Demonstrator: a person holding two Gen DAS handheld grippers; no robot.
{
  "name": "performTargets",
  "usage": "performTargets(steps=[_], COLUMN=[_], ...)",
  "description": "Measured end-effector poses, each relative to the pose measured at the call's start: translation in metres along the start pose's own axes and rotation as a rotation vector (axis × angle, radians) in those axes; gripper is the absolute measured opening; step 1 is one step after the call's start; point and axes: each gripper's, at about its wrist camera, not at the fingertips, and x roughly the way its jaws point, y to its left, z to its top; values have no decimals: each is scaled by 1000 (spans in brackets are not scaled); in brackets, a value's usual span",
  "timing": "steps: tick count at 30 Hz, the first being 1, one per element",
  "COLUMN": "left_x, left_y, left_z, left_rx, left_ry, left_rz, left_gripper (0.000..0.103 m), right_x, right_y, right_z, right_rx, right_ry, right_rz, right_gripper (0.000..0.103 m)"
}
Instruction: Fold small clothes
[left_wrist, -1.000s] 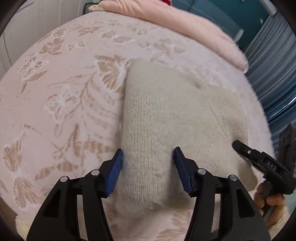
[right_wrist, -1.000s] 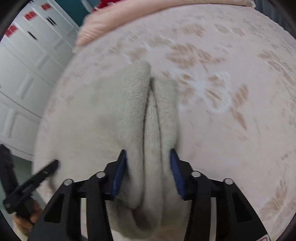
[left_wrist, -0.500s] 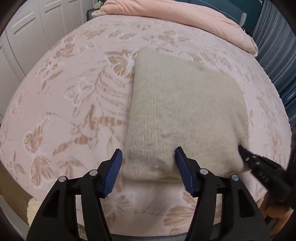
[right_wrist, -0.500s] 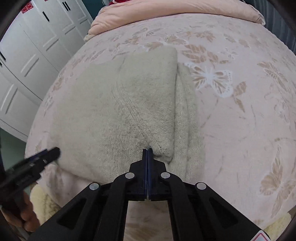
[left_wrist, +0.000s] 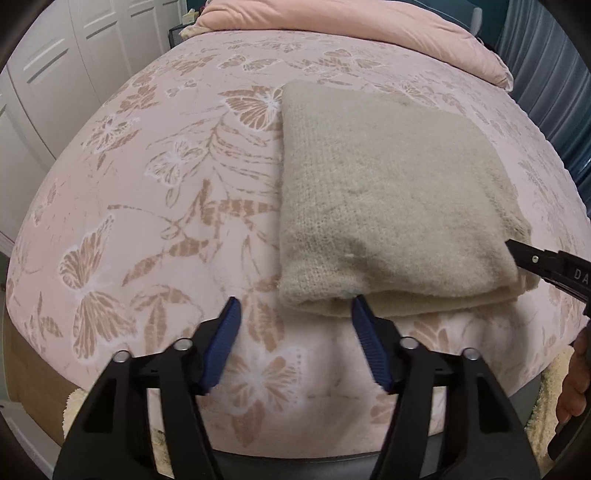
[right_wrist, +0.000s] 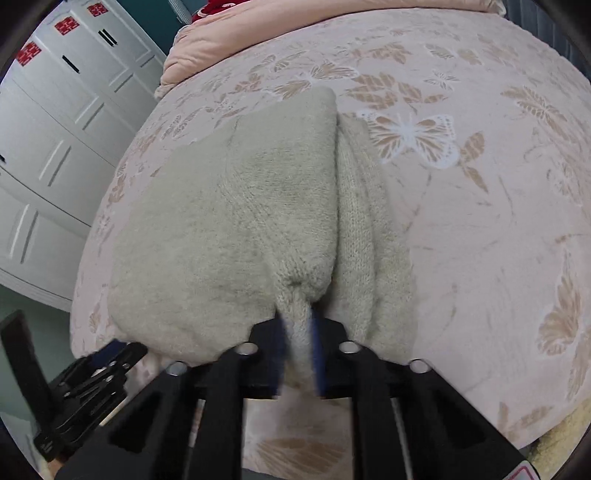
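Observation:
A beige knit garment (left_wrist: 391, 199) lies folded into a rectangle on the pink butterfly-print bed (left_wrist: 166, 206). My left gripper (left_wrist: 293, 312) is open and empty, just off the garment's near edge. In the right wrist view the same garment (right_wrist: 229, 221) fills the middle, with a second fold beside it on the right. My right gripper (right_wrist: 297, 325) is nearly closed on a pinch of the knit at the garment's near corner. The right gripper's tip also shows in the left wrist view (left_wrist: 546, 264) at the garment's right corner.
A pink pillow or duvet (left_wrist: 369, 26) lies along the head of the bed. White wardrobe doors (right_wrist: 48, 122) stand to the left. A blue-grey curtain (left_wrist: 554, 74) hangs at the right. The bed's near edge drops off just below the grippers.
My left gripper has pulled back off the garment and now sits in front of its edge. My right gripper shut, then took hold of a pinch of knit at the near corner.

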Motion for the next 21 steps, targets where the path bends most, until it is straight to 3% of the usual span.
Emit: performTargets(steps=[2,4,7,8,12,17,19,21], left_x=[6,6,12,16,14,-43,-64,-66], left_y=[12,20,15,13,13,9,1,-14], left_z=[4,7,6,5,3,3,10,21], left_rx=[-70,-111,-87,-89,-100,-51,-49,-17], left_ry=[25,29,45,58,78,-28,-82,-107], left_rz=[-30,-53,-29,-23,-3,-43,-84,-95], left_gripper=[31,29,29,29,32,32,35,43], right_x=[-24,-39,7,20,-16,-66,-53,-14], right_y=[6,6,-17,-21,-9,27,36,35], right_z=[8,14,6,0,6,17,23,21], right_rx=[-20,-54,-88,-110,-64,-141,-168,-184], right_ry=[-82,-127,17,39,-47,-201,-169,-78], right_rz=[15,-23,-142,-145,-90,-66,-61,-111], right_gripper=[8,8,8,8,17,21,16,13])
